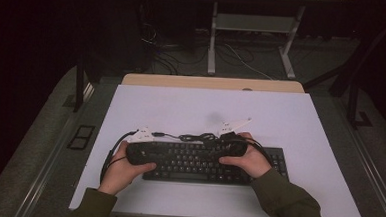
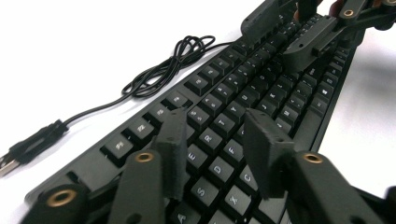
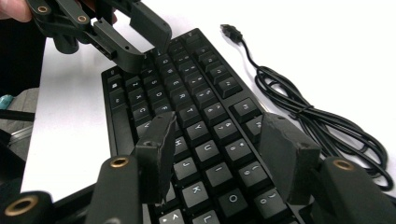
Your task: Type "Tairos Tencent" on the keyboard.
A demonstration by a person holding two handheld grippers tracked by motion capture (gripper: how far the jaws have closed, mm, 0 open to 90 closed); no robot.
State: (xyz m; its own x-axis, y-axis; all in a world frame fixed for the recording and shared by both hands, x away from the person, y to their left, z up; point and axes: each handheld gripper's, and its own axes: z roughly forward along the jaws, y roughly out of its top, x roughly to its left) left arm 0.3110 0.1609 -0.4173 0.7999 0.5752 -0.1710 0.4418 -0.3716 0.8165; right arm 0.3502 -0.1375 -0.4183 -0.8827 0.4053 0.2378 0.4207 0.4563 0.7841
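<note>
A black keyboard [image 1: 198, 165] lies on the white table [image 1: 206, 109], near its front edge. My left gripper [image 1: 161, 154] is held low over the keyboard's left half and points right; in the left gripper view its jaws [image 2: 215, 121] stand apart above the letter keys with nothing gripped. My right gripper [image 1: 209, 148] hangs over the middle of the keyboard and points left, its jaws [image 3: 222, 126] also apart over the keys. Each gripper faces the other: the right gripper [image 2: 299, 28] and the left gripper [image 3: 144, 32] show farther off. The keyboard's cable [image 2: 163, 70] lies bundled behind it.
The cable's USB plug [image 2: 32, 144] rests loose on the table behind the keyboard's left end. A wooden strip [image 1: 212, 83] runs along the table's far edge. Beyond it stand white desk legs [image 1: 212, 39] and floor cables in the dark.
</note>
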